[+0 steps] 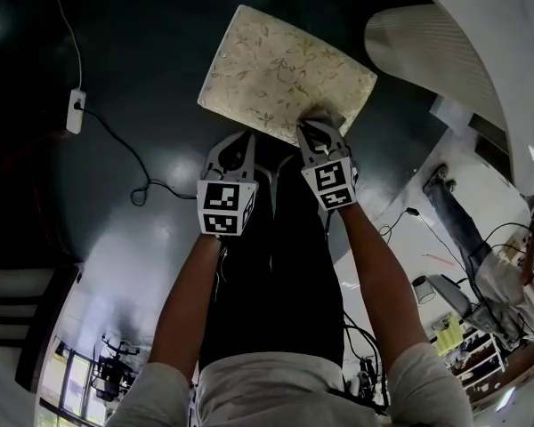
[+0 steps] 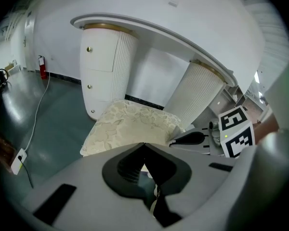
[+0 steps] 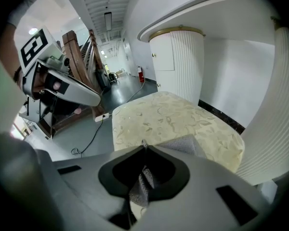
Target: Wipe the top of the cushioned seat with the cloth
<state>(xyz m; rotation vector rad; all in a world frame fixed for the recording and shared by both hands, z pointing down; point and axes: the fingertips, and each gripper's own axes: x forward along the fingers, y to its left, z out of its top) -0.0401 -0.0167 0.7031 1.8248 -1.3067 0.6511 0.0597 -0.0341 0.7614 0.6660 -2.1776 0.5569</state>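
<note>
The cushioned seat (image 1: 280,69) is a cream, leaf-patterned square pad; it also fills the middle of the left gripper view (image 2: 130,124) and the right gripper view (image 3: 168,117). My right gripper (image 1: 313,130) is at the seat's near right edge, shut on a grey woven cloth (image 1: 325,116). The cloth (image 3: 183,143) bunches between the jaws and spreads onto the seat top just ahead of the right gripper (image 3: 144,146). My left gripper (image 1: 240,140) hovers just short of the seat's near edge, over the dark floor. The left gripper (image 2: 144,145) has its jaws together with nothing in them.
A white counter on ribbed columns (image 1: 427,43) curves round behind the seat (image 2: 108,66). A white power strip (image 1: 75,111) with a trailing cable lies on the dark glossy floor at left. The person's dark-trousered legs (image 1: 267,265) are below the grippers. Cluttered equipment stands at lower right (image 1: 481,301).
</note>
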